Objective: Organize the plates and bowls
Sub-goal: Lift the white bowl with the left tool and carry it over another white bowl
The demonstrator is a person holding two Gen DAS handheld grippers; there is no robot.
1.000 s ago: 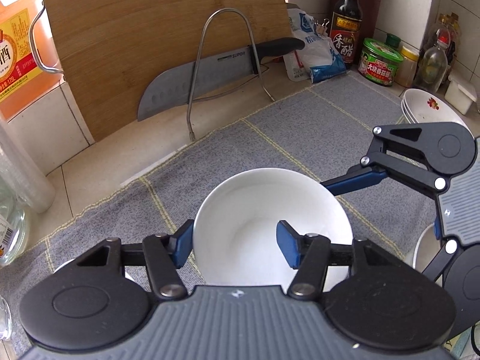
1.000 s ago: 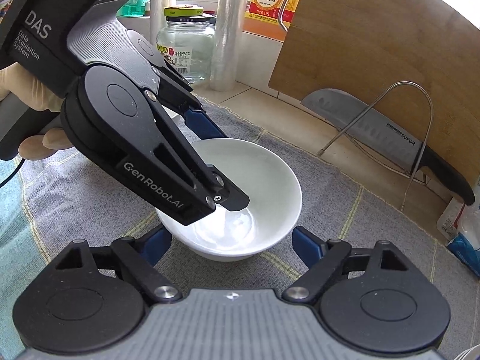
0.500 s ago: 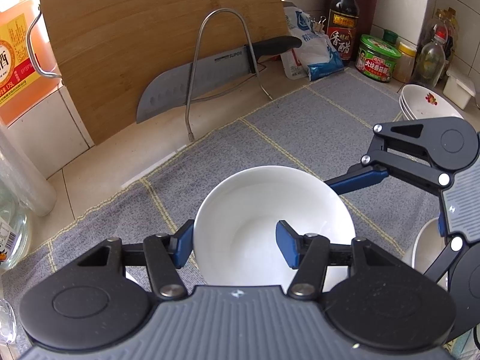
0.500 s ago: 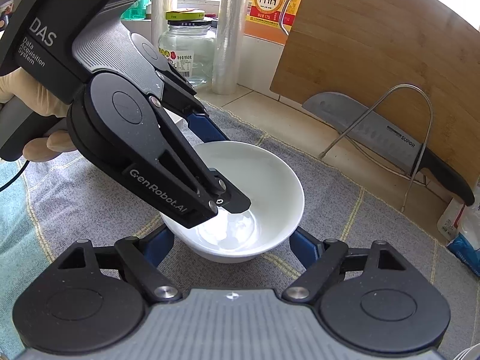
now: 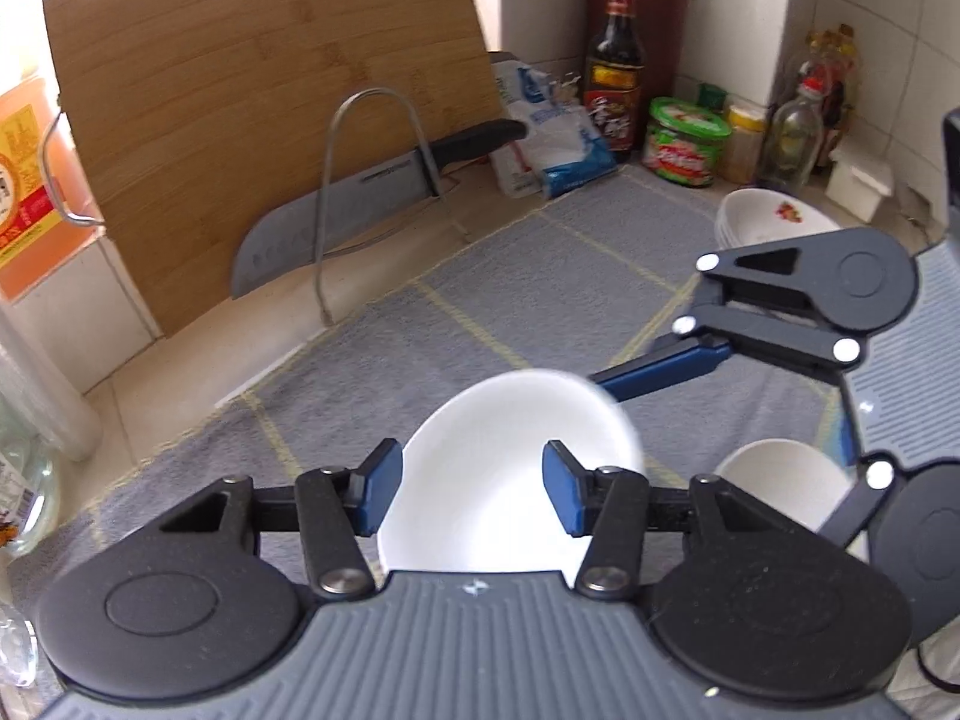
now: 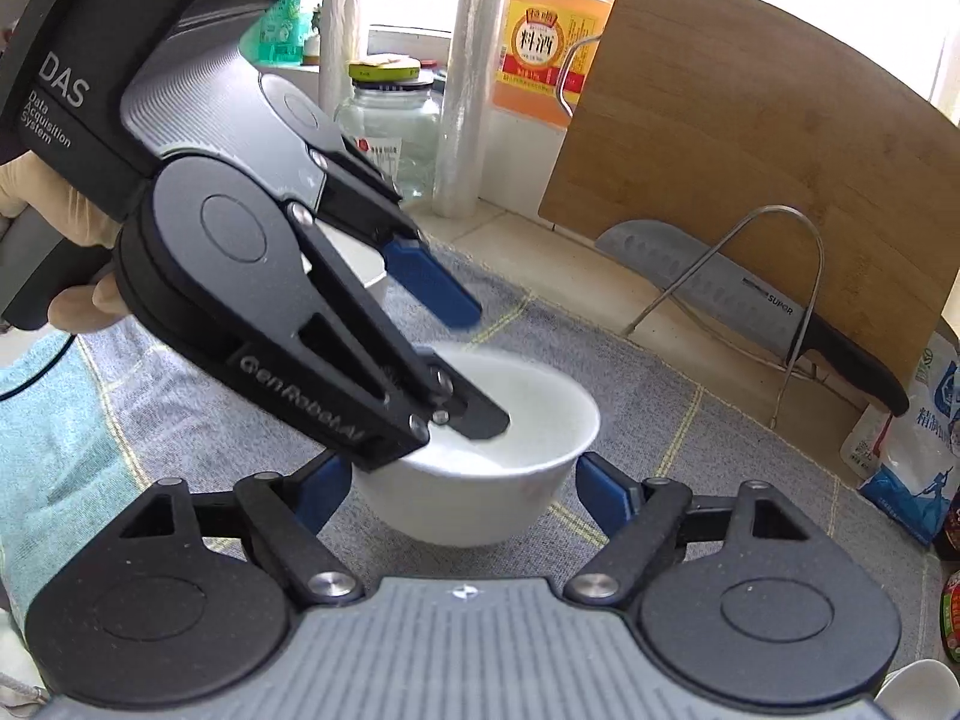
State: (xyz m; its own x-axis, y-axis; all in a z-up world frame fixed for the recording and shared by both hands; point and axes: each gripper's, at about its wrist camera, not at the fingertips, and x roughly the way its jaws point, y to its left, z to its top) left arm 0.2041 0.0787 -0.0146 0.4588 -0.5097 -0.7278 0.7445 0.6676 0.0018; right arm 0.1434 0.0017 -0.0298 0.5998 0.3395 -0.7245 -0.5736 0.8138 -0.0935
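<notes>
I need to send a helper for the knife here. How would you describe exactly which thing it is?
Find the bamboo cutting board leaning against the back wall. At its foot a bent wire stand holds the knife: a broad grey dimpled blade with a black handle, the only blade out.

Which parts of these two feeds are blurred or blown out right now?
Left wrist view: the white bowl smears along its far rim and its inside is washed flat white; the cutting board bows with fisheye. Right wrist view: the window behind the oil bottle is blown out, and the bowl's rim is soft.
</notes>
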